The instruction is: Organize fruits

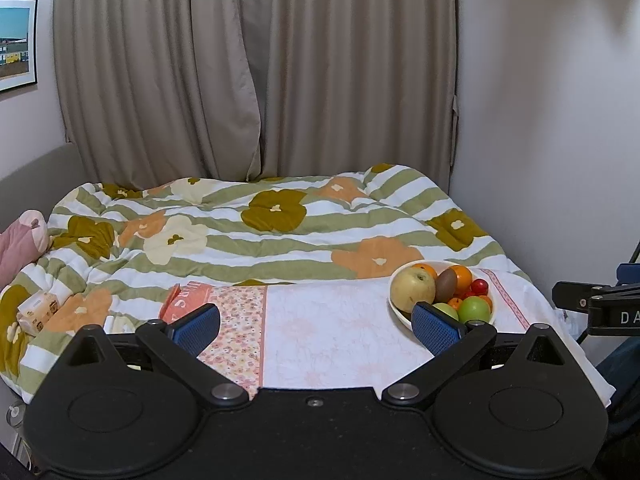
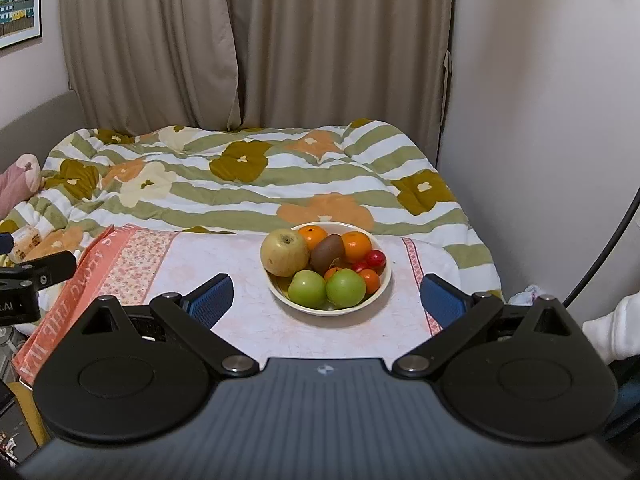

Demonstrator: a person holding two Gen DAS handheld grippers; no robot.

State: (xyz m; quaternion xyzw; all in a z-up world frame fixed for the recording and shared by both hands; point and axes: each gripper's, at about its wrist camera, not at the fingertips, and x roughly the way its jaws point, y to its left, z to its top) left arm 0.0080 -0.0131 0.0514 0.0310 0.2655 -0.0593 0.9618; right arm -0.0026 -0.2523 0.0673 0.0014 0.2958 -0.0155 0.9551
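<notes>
One bowl [image 2: 276,290] of fruit, counted by kind.
We count one large yellow apple [image 2: 285,257] at nine o'clock in the bowl, two green apples [image 2: 307,289] at six, one brown kiwi [image 2: 327,258] at the centre, two large oranges [image 2: 313,237] at twelve, two small oranges [image 2: 370,280] and two red cherries [image 2: 376,258] at three.
</notes>
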